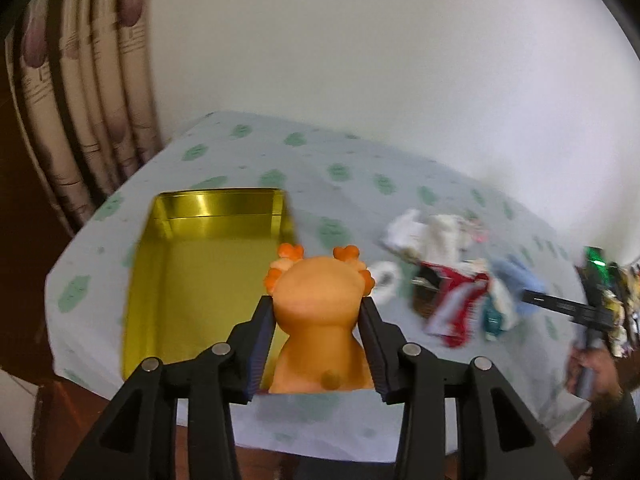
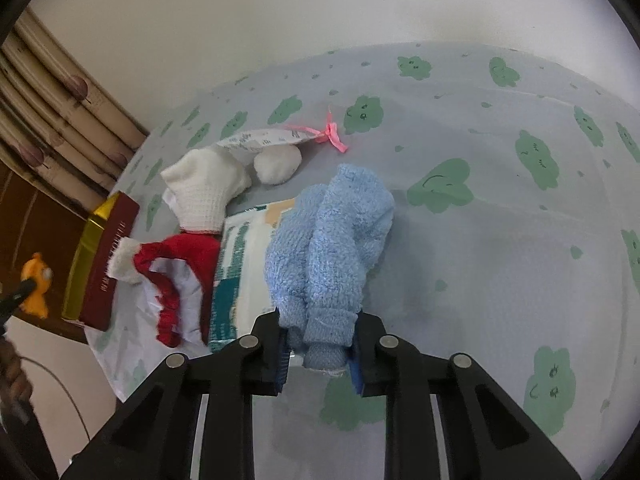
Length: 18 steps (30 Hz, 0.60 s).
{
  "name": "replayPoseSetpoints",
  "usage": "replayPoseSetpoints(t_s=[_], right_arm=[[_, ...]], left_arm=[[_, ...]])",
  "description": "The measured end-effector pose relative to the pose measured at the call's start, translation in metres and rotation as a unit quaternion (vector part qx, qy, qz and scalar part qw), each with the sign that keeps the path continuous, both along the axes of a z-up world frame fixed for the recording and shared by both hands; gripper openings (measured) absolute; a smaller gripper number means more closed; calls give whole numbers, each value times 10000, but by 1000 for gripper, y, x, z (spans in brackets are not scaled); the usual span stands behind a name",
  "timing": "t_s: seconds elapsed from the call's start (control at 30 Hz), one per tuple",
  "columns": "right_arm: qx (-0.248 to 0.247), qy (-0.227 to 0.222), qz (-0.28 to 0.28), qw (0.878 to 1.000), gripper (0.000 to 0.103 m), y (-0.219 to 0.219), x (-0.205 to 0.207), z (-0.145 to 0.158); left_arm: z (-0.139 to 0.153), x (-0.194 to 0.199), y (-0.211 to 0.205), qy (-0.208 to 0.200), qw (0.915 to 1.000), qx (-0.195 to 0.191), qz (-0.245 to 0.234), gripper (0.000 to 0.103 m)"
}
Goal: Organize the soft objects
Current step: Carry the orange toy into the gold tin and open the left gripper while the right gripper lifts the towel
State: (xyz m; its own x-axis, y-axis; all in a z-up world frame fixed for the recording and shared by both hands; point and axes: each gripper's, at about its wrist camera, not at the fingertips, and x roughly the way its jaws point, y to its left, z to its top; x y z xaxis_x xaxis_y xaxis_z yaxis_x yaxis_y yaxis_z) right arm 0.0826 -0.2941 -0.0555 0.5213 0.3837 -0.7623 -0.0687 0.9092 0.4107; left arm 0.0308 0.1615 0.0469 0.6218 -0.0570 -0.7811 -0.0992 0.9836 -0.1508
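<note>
Item one, my left gripper [image 1: 318,344]: clamped on the orange plush toy [image 1: 320,316] at its waist, back of the head toward the lens; it hangs at lower centre of the left wrist view, just right of the open gold tin [image 1: 208,264]. I judge the tin to be the bin for the soft things, lid off and bare inside, so I hold the toy high enough to clear its rim.

Item two, my right gripper [image 2: 320,354]: narrow, pinching the near end of the blue towel [image 2: 328,248] at bottom centre of the right wrist view; the rest of the towel lies bunched on the worktop [image 2: 500,240], so the grip is at an edge, likely to let it trail on the lift.

Item three, the pile left of the towel: white knit cloth [image 2: 206,196]; red-and-white fabric [image 2: 176,280]; teal-patterned cloth [image 2: 240,272] partly under the towel; white ball [image 2: 278,165]; printed pouch with pink ribbon [image 2: 334,136] at upper centre. All untouched.

Item four, dark red lid [image 2: 110,264]: leans against the tin at far left of the right wrist view, presumably set aside to keep the opening free.
</note>
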Motion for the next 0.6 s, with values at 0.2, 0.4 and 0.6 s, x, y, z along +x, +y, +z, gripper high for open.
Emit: replayPoseSetpoints(t_s=[0.2, 0.4, 0.6], right_arm=[[227, -223, -43, 9995, 22, 0, -14, 22], [469, -537, 267, 9971, 22, 28, -18, 59], [686, -828, 932, 9898, 23, 94, -9, 99]], left_arm=[[-37, 27, 40, 327, 9987, 237, 308, 51], [-58, 35, 53, 377, 9942, 790, 620, 53], [-53, 24, 52, 140, 9915, 1159, 577, 63]])
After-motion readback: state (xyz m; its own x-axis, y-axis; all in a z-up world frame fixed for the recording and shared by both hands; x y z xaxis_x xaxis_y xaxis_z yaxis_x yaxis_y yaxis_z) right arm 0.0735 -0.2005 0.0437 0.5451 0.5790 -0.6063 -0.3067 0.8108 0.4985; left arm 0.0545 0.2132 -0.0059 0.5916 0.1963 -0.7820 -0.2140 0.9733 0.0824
